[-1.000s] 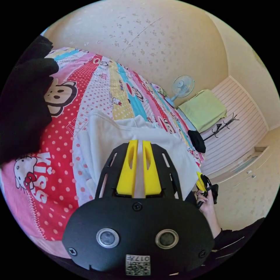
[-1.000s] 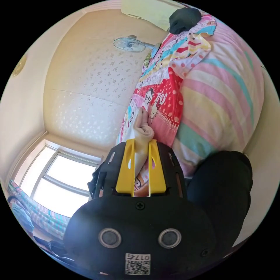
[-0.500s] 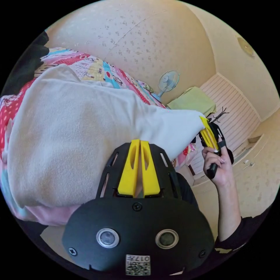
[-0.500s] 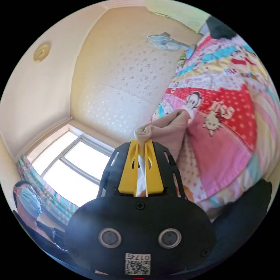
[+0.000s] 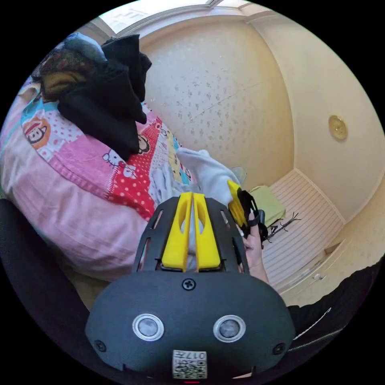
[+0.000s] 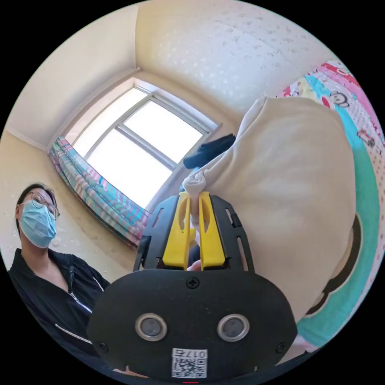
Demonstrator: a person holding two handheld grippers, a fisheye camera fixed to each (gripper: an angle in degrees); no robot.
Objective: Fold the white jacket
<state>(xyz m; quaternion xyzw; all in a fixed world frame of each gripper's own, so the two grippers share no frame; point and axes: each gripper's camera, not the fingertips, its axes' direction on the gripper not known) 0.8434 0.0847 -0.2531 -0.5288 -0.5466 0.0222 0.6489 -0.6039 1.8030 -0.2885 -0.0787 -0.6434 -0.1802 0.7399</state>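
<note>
Both the left gripper and right gripper are clamped on bunched white jacket, stretched lengthwise away over the cartoon-print bed. No legible writing.

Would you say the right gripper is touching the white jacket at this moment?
Touching: in the right gripper view, the right gripper has both jaws pinching a bunched bit of the white jacket.

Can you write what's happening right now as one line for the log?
left gripper: shut on jacket | right gripper: shut on jacket | jacket: lifted over bed
</note>
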